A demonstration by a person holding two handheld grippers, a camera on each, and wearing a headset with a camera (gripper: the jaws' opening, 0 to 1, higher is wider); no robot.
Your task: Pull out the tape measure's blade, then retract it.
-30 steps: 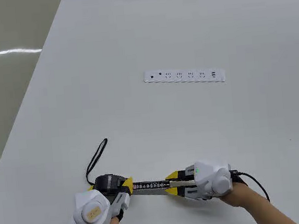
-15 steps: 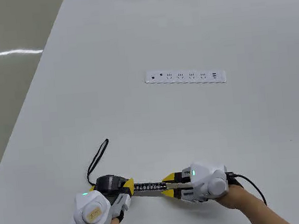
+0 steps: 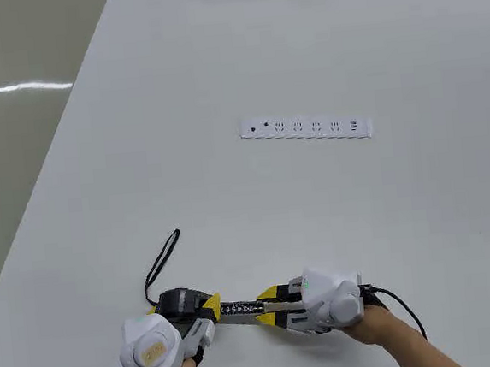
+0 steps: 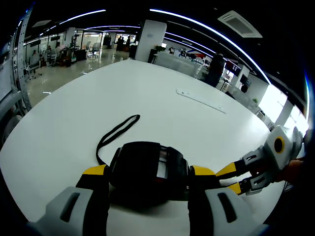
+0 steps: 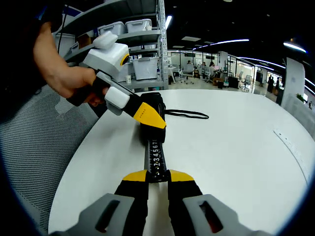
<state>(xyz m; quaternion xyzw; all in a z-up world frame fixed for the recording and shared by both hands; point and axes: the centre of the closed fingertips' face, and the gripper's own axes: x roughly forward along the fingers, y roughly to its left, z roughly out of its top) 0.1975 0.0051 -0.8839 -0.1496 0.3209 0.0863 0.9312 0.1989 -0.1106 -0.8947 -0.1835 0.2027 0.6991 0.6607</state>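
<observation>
A black tape measure [image 3: 183,301] with a black wrist strap [image 3: 161,261] lies near the table's front edge. My left gripper [image 3: 206,310] is shut on its case [image 4: 148,168], one yellow-tipped jaw on each side. A short length of numbered blade [image 3: 240,308] runs out to the right. My right gripper [image 3: 268,307] is shut on the blade's end [image 5: 155,172], with the case [image 5: 151,116] a short way ahead of it. In the left gripper view the right gripper [image 4: 236,173] comes in from the right.
A white power strip [image 3: 305,129] lies at the middle of the white table [image 3: 302,50]. The table's left edge [image 3: 50,158] drops to a grey floor. A black cable [image 3: 392,298] trails from the right gripper. Shelves with bins [image 5: 133,27] stand beyond the table.
My right gripper has moved left toward the case, still holding the blade's end, so the exposed blade is shorter. The left gripper and case have stayed put.
</observation>
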